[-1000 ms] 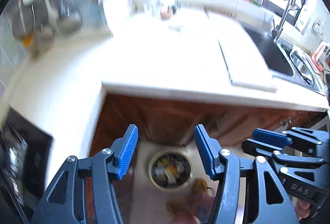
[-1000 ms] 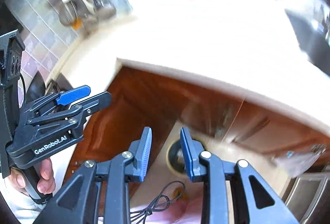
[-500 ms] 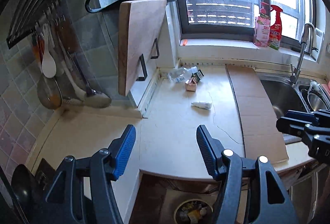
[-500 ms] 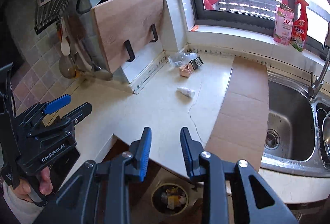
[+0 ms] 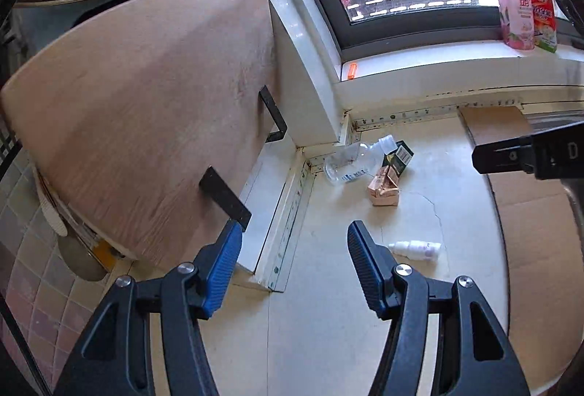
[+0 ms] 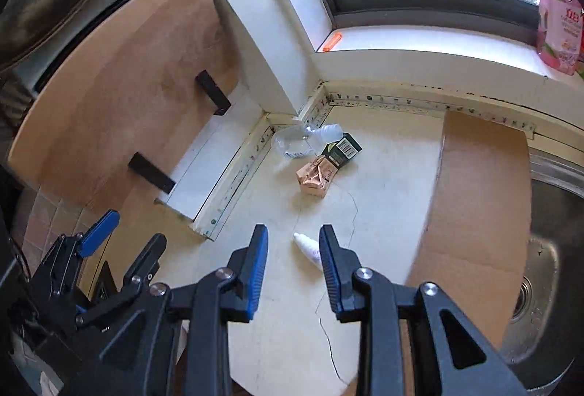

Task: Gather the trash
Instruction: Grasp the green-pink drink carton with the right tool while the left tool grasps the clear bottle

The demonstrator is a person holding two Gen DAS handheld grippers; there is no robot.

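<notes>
Both tools over the countertop point(image 6: 277, 341), nothing held. Left gripper point(image 5: 294, 264) jaws well apart and empty; right gripper point(image 6: 294, 262) jaws apart by a narrower gap, also empty.

Trash: small white bottle point(image 6: 308, 246) lies on its side just ahead of my right fingertips, partly behind the right-hand pad. Farther ahead, near the corner — crushed tan carton point(image 6: 315, 177), dark box point(image 6: 343, 149), clear plastic bottle point(image 6: 299, 140), clustered and touching.

Plan, my judgement: take the white bottle first with the right. Straddle it across its width, come down until the pads bracket the body, then close — it is round and may roll.
</notes>
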